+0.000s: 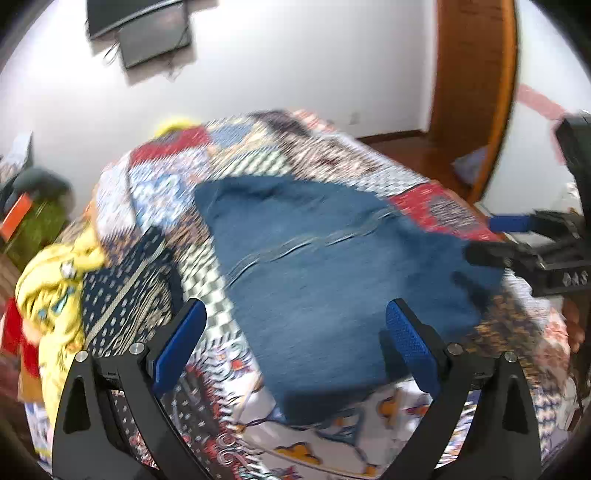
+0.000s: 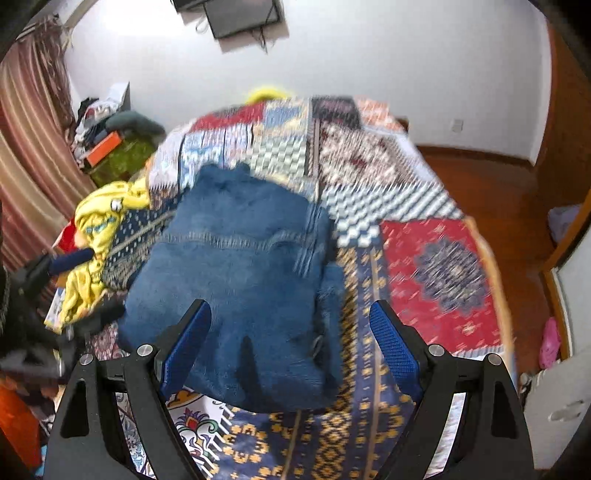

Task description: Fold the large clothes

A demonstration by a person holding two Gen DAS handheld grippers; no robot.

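1. Left wrist view: left tool [image 1: 295, 332] released, blue pads spread wide, nothing between them; it hangs over the near edge of the jeans [image 1: 314, 266].
2. Jeans lie folded into a blue block on the bed [image 1: 258, 155], on top of a patchwork quilt [image 1: 436, 206] of red, checkered and floral panels.
3. Right tool [image 1: 517, 236] shows at the right edge of that view, just beside the jeans' far corner. Right wrist view confirms it [image 2: 291, 339] is released too, pads well apart, empty, above the jeans [image 2: 236, 266].
4. Yellow garment [image 2: 96, 229] is bunched at the bed's left side, near the jeans but apart from them.
5. Room: white wall [image 2: 369, 66] behind the bed, dark wall-mounted screen [image 2: 243, 18] up top with cables hanging.
6. Striped curtain [image 2: 26, 147] on the left, cluttered pile with an orange box [image 2: 105, 147] below it.
7. Wooden floor [image 2: 498, 192] to the right of the bed, wooden door frame [image 1: 476, 92] in the left wrist view.
8. Both frames are motion-blurred; quilt detail is hard to read.
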